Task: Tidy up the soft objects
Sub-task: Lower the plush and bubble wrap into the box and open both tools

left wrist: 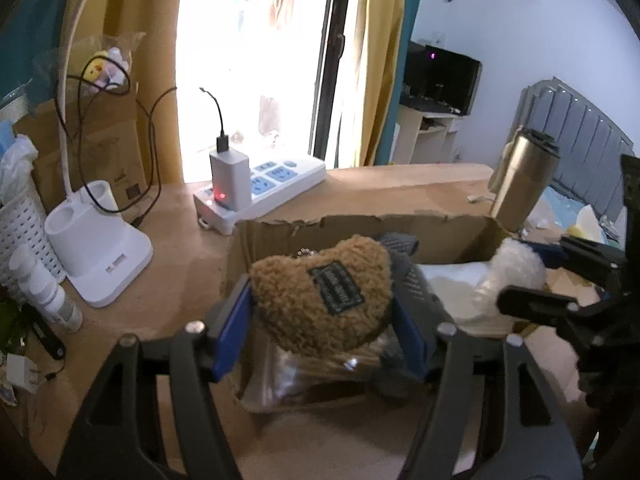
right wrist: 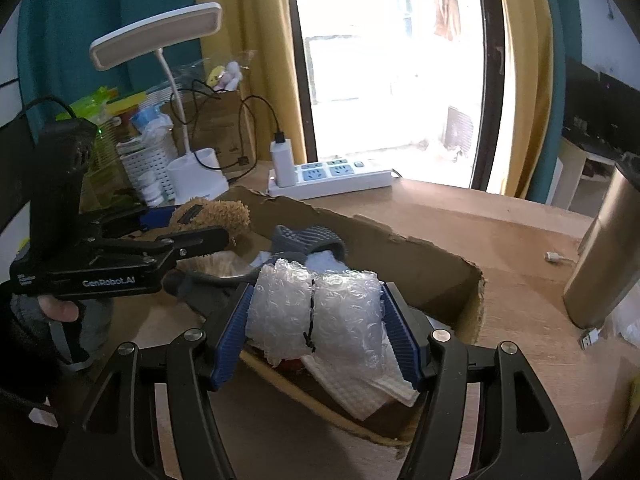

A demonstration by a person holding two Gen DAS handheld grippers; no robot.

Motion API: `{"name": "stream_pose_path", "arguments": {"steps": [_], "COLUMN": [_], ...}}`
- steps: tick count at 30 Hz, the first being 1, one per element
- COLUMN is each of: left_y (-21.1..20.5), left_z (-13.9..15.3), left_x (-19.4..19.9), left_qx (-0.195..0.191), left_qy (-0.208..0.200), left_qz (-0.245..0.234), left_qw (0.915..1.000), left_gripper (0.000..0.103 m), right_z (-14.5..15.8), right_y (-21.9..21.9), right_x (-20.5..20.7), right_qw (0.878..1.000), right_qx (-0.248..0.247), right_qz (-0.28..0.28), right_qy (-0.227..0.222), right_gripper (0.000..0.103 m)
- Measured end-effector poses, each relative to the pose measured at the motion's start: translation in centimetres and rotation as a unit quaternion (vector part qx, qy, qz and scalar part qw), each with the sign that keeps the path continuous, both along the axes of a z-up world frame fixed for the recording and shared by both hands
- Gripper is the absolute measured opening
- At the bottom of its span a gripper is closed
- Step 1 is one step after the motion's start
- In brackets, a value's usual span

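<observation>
A brown fuzzy pouch [left wrist: 320, 300] with a dark label lies between the blue pads of my left gripper [left wrist: 320, 312], over the left end of a shallow cardboard box [left wrist: 360, 220]. A thin gap shows at the right pad, so the jaws stand open around it. In the right wrist view the left gripper [right wrist: 188, 226] straddles the same pouch [right wrist: 216, 212]. My right gripper [right wrist: 316, 308] is shut on a roll of bubble wrap [right wrist: 316, 304] tied with a black tie, above white cloth in the box [right wrist: 400, 256]. A grey ribbed mitt [right wrist: 308, 238] lies inside.
A white power strip [left wrist: 276, 188] with a charger sits behind the box. A white lamp base [left wrist: 96, 248] and a white basket [left wrist: 20, 232] stand at the left. A metal tumbler [right wrist: 608, 256] stands at the right. A hand [right wrist: 60, 312] holds the left gripper.
</observation>
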State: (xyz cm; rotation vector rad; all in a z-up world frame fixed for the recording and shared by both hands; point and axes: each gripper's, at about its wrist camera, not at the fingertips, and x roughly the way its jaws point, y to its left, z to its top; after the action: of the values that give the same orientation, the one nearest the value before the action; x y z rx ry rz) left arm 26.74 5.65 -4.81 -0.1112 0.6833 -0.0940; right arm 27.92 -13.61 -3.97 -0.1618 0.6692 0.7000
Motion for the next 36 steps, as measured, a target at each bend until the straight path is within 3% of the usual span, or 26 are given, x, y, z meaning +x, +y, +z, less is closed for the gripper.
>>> {"name": "stream_pose_path", "arguments": {"steps": [6,20,25,36], "left_y": [0.3,1.2,1.9,1.8], "left_z": [-0.1,0.7,1.2,2.6], "left_x": [0.3,-1.4,-2.4,-4.5], "left_qx": [-0.01,-0.024,-0.028,-0.031], "left_qy": [-0.007,-0.024,-0.031,-0.049], "left_qz": [0.002,0.008,0.014,0.013], "left_qw": [0.9999,0.9994,0.999,0.9982], "left_gripper": [0.083,0.085,0.085,0.085], "right_z": [-0.3,0.2,0.7,2.2], "right_y": [-0.4,0.1,0.0,0.3], "right_x": [0.8,2.4,2.9,0.5], "right_qw": [1.0,0.999,0.997,0.996], "right_qx": [-0.004,-0.008,0.002,-0.008], "right_qz": [-0.018,-0.05,-0.077,-0.076], "right_qy": [0.002,-0.01,-0.021,-0.051], "right_gripper": [0.067,0.068,0.082,0.085]}}
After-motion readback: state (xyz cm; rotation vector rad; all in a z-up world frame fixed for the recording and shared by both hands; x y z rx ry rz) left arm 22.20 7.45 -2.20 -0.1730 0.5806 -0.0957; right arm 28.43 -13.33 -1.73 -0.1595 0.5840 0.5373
